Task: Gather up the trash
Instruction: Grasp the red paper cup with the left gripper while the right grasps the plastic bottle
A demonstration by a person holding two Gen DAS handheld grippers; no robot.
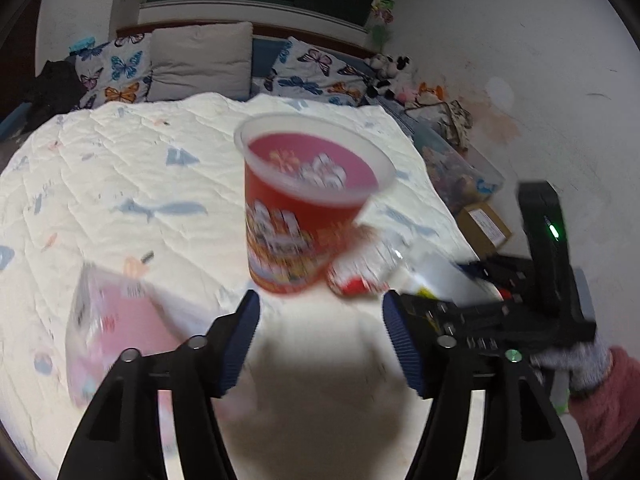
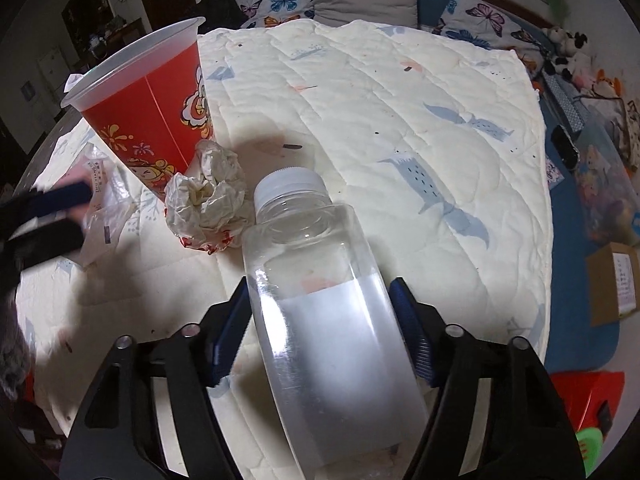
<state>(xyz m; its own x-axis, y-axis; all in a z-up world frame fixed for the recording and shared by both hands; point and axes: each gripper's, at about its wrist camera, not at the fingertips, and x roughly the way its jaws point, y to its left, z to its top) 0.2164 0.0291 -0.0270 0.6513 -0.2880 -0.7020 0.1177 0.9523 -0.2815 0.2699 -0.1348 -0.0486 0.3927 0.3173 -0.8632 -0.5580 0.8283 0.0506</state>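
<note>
A red printed cup (image 1: 304,208) with a frosted rim stands on the white quilt (image 1: 120,168), just beyond my left gripper (image 1: 320,320). That gripper is open with only quilt between its blue pads. A clear pinkish wrapper (image 1: 108,332) lies blurred to its left, and a crumpled paper wrapper (image 1: 360,276) sits by the cup's base. In the right wrist view, a clear bottle (image 2: 320,288) with a white cap lies between the pads of my right gripper (image 2: 320,312), which press on its sides. The cup (image 2: 152,108), crumpled wrapper (image 2: 208,200) and left gripper (image 2: 60,216) are at the left.
Butterfly pillows (image 1: 116,72) and a grey pillow (image 1: 200,60) line the head of the bed, with plush toys (image 2: 568,56) at its corner. A clear storage bin (image 1: 460,168), a cardboard box (image 2: 612,284) and a red stool (image 2: 588,400) stand beside the bed. A gloved hand (image 1: 576,364) holds the right gripper.
</note>
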